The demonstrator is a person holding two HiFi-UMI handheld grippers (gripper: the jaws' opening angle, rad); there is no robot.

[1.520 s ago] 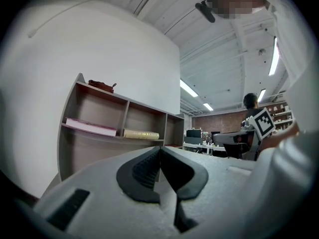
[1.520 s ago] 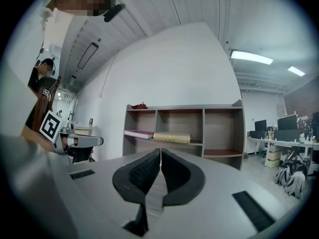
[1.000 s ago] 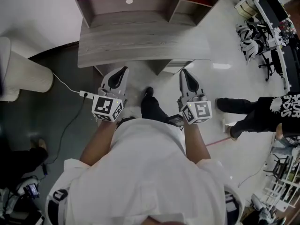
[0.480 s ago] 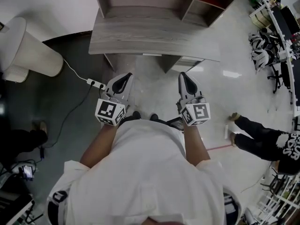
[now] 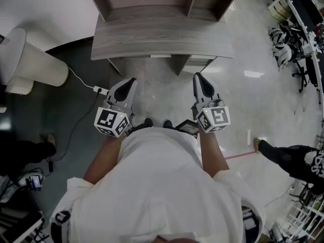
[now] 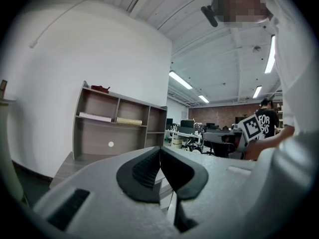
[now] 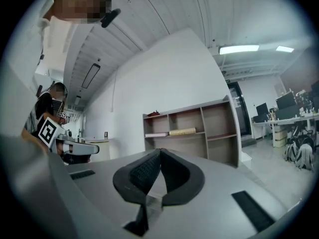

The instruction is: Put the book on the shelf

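While both grippers were held level in front of the person's white shirt, neither carried anything. The left gripper had its fingers pressed together at the tips with nothing between them. The right gripper likewise showed its fingers closed on each other, empty. Both pointed toward the grey bench, with a strip of floor showing between their tips and its near edge.

The book lay flat on the upper board of the shelf, in the left compartment. From the head view only a pink strip of it showed, cut off by the picture's top edge. Near it, in the middle compartment, lay a yellowish roll, too small to name further. A dark reddish thing sat on top of the shelf, its shape unclear.

The shirt hid most of the person's shoes. A dark flat thing beside the right gripper's marker cube was half covered and could not be identified. Another person's leg entered at the right edge, the rest of that person cut off.
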